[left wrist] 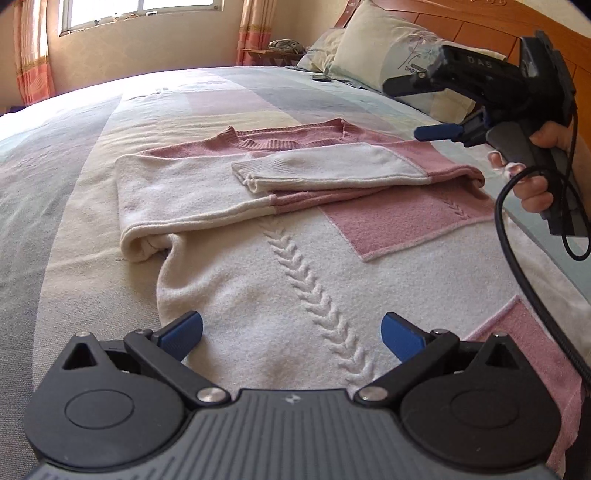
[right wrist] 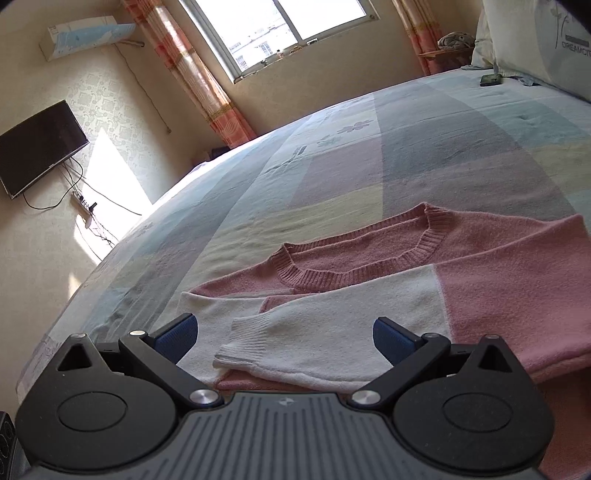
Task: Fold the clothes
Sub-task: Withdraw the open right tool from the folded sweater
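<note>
– Lying flat on the bed (left wrist: 44,155), is that the sweater (left wrist: 266,280)?

– Yes, the pink and white sweater is spreading over the patchwork bedspread, its neckline (right wrist: 354,258) pointing towards the window (right wrist: 280,26). Both sleeves are lying folded across the chest, the white cuff (right wrist: 240,350) of the upper sleeve resting on top.

– How are the jaws looking?

– The left gripper (left wrist: 291,334) is hovering over the white lower body of the sweater, near the braided knit line (left wrist: 314,295), with its jaws spread wide and nothing between them. The right gripper (right wrist: 284,338) is hanging just above the folded sleeve, jaws likewise parted and gripping nothing.

– Is the right gripper showing in the left view?

– It is, up at the right edge, a hand (left wrist: 535,173) wrapping around its handle and a black cable (left wrist: 517,266) drooping from it over the sweater's hem side.

– What else is sitting around?

– Pillows (left wrist: 384,44) are leaning at the headboard (left wrist: 480,18), and a television (right wrist: 37,147) is hanging on the wall
</note>
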A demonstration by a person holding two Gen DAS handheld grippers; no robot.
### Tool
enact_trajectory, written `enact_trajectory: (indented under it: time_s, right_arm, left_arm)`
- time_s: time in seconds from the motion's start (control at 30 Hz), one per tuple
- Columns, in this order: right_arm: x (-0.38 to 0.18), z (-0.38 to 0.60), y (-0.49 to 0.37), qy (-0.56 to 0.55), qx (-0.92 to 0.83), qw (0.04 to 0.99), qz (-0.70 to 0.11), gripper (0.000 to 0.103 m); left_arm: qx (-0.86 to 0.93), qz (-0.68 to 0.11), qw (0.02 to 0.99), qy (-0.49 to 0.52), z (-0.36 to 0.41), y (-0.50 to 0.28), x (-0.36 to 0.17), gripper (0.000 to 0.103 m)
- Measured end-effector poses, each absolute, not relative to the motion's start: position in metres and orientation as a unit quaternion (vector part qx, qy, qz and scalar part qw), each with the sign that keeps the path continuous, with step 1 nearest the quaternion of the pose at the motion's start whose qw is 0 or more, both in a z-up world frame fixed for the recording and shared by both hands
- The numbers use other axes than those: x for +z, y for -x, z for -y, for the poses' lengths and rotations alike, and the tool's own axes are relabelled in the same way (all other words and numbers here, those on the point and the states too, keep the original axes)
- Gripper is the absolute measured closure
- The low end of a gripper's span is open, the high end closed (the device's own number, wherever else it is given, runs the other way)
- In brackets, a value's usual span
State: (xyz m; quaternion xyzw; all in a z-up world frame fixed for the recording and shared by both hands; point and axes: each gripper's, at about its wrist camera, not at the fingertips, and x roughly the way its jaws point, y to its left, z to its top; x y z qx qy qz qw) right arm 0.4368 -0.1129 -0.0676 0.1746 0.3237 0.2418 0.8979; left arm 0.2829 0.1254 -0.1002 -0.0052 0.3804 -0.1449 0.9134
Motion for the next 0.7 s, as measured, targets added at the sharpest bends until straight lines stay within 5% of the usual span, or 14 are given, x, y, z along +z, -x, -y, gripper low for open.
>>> enact_trajectory:
  time_s: [0.23,0.7]
  right_arm:
    - [-0.099,0.217,-0.434,-0.220,0.149,0.898,-0.349,0.000]
    - [-0.122,0.226,-0.417,-0.196,0.147,0.893,-0.377,0.001]
  left_arm:
    - [-0.137,-0.382,0.914,-0.004,-0.117,-0.288,-0.104,0.001]
    - [-0.130,-0.382,0.915,0.002,-0.116,-0.292,-0.105,0.001]
